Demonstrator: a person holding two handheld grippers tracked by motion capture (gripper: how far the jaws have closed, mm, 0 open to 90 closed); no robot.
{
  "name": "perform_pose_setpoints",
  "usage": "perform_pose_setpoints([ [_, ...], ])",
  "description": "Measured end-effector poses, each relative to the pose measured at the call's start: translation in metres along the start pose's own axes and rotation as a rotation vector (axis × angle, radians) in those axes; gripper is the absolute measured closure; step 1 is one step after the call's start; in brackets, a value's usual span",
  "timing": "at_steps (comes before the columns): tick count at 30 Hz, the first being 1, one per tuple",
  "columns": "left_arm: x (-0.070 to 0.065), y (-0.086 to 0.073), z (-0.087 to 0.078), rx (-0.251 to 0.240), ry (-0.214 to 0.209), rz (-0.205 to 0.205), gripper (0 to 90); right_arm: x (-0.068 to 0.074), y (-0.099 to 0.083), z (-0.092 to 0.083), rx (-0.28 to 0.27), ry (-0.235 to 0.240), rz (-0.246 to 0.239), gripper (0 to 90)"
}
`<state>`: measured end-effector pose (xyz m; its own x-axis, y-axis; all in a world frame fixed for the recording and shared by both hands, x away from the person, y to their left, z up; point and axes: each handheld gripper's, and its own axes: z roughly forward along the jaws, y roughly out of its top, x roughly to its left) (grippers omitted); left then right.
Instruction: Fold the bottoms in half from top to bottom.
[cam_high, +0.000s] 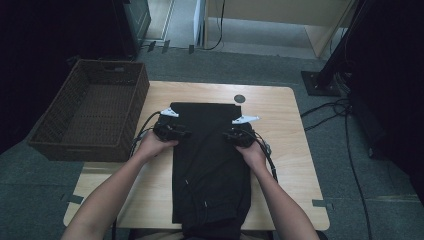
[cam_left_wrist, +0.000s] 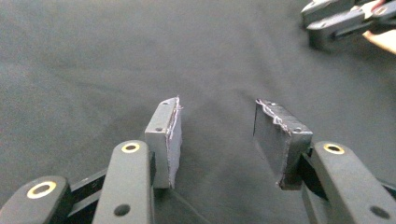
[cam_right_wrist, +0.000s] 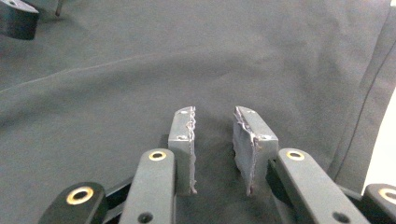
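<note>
2 tools (cam_high: 176, 131) (cam_high: 235, 135) apart, resting on black garment (cam_high: 207, 165)

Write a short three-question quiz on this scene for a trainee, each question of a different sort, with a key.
1. True or false: the wicker basket holds folded clothes.
2. The black garment lies on: A) the floor B) the wooden table C) the basket.
3. Fill in: the left gripper has its jaws ____, with a wider gap than the right gripper.

Key: 1 false, it looks empty; 2 B; 3 open.
</note>
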<state>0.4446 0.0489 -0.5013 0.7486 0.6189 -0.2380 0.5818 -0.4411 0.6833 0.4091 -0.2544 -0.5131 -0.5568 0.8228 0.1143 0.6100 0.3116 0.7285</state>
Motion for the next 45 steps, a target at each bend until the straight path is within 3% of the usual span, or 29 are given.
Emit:
perform_pose_setpoints([
  [2,0.0,-0.002,0.004,0.016,0.003,0.006,51.9,-0.001,0.0,0.0,-0.004,0.003,-0.003,69.7],
  [4,-0.001,-0.004,0.006,0.016,0.009,0.038,51.2,-0.001,0.0,0.0,-0.001,0.003,-0.003,69.6],
  [9,-0.002,-0.005,0.006,0.017,0.01,0.039,51.4,-0.001,-0.002,-0.001,0.004,0.001,-0.012,69.5],
  [14,-0.015,-0.011,0.005,0.016,0.025,0.071,52.7,0.001,-0.01,-0.007,-0.008,0.0,-0.041,69.7],
  [19,-0.026,-0.02,0.001,0.008,-0.027,0.049,53.5,0.005,-0.022,-0.019,-0.007,0.013,-0.028,69.8],
  [22,-0.026,-0.019,0.0,0.02,-0.037,0.035,53.3,0.003,-0.027,-0.024,-0.012,0.027,-0.024,69.2],
  [25,-0.021,-0.012,-0.001,0.022,-0.029,0.023,50.6,-0.005,-0.02,-0.024,0.005,0.036,0.017,64.7],
  [28,-0.011,-0.003,-0.005,0.002,-0.015,0.015,49.3,-0.013,-0.016,-0.023,-0.012,0.019,0.027,63.1],
  [30,0.003,0.008,-0.009,-0.017,0.016,0.002,47.7,-0.026,-0.007,-0.023,-0.02,0.0,0.046,60.9],
  [31,0.003,0.008,-0.009,-0.017,0.016,0.002,47.5,-0.031,-0.005,-0.022,-0.022,-0.005,0.058,60.4],
  [32,0.013,0.014,-0.012,-0.03,0.035,-0.007,47.6,-0.036,-0.002,-0.022,-0.022,-0.008,0.065,59.9],
  [35,0.023,0.018,-0.012,-0.025,0.049,-0.018,47.5,-0.045,0.003,-0.021,-0.023,-0.024,0.072,58.5],
  [36,0.03,0.018,-0.012,-0.065,0.08,-0.023,47.9,-0.052,0.007,-0.02,-0.024,-0.033,0.081,57.0],
  [39,0.037,0.016,-0.012,-0.083,0.104,-0.053,46.9,-0.061,0.012,-0.017,-0.018,-0.04,0.095,55.1],
  [41,0.045,0.012,-0.008,-0.06,0.145,-0.061,46.7,-0.066,0.012,-0.014,-0.01,-0.046,0.105,54.6],
  [45,0.05,0.009,-0.007,-0.045,0.156,-0.083,45.9,-0.07,0.012,-0.008,0.001,-0.051,0.124,52.5],
])
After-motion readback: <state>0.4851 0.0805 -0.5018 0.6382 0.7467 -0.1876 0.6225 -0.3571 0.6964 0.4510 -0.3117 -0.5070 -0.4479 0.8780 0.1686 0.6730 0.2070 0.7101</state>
